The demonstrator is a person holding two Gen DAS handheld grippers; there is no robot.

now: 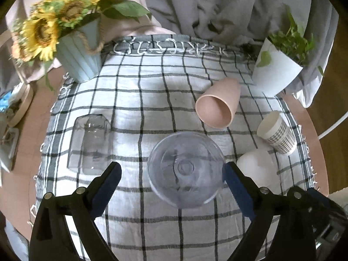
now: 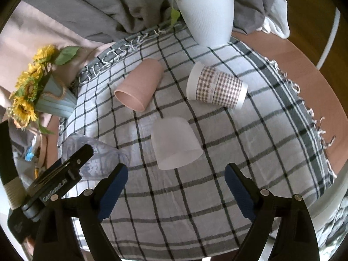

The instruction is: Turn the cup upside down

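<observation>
1. My left gripper (image 1: pixel 171 171) has its jaws spread wide; the clear plastic cup (image 1: pixel 186 169) lies on its side between them on the checked cloth (image 1: pixel 152 108), touching neither pad that I can see.
2. My right gripper (image 2: pixel 176 174) is also spread, holding nothing, just short of the frosted cup (image 2: pixel 175 143).
3. The pink cup (image 2: pixel 139 87) and gingham paper cup (image 2: pixel 217 88) lie tipped over beyond.

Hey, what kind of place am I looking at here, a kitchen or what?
Probably a home table dressed for a demo, not clearly a kitchen: a checked tablecloth scattered with cups, a sunflower pot, a potted green plant, and draped grey fabric behind.
</observation>
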